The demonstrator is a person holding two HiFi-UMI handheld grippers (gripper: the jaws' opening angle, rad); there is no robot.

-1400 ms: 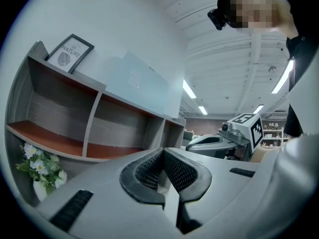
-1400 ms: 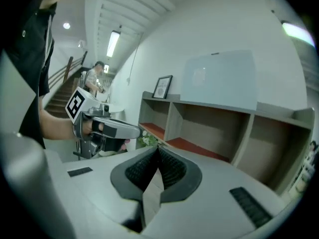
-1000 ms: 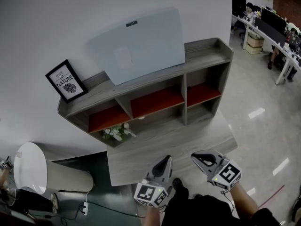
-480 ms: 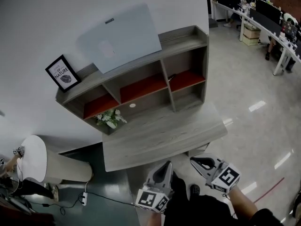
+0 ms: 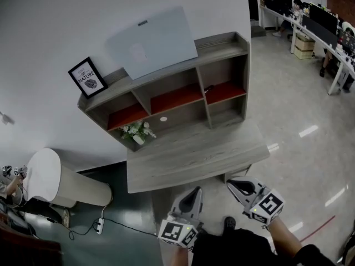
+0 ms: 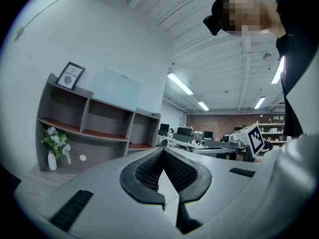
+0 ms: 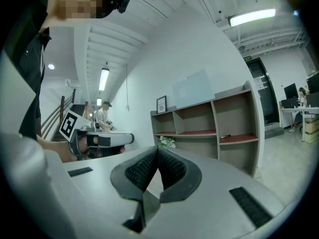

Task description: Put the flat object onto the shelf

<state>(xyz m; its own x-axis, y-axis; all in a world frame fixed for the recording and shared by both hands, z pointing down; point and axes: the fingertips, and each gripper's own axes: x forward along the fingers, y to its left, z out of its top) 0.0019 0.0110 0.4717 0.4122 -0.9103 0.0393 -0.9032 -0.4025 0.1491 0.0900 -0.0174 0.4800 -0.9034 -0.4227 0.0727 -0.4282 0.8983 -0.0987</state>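
Grippers, two: left gripper (image 5: 194, 194) and right gripper (image 5: 233, 184), both closed tight, empty. One flat pale-blue smooth rectangular panel (image 5: 152, 42) stands atop the grey wood-grain shelf unit (image 5: 222, 51), leaning on the white wall (image 5: 55, 26). Three red boards (image 5: 177, 97) inside.

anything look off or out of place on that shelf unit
Nothing stands out. The pale flat board leans against the wall on top of the shelf unit, the picture frame stands beside it, and the flower vase is upright. No spill or damage shows.

Left tongs (image 5: 194, 190) and right tongs (image 5: 233, 184) held low side by side; both jaws together, empty
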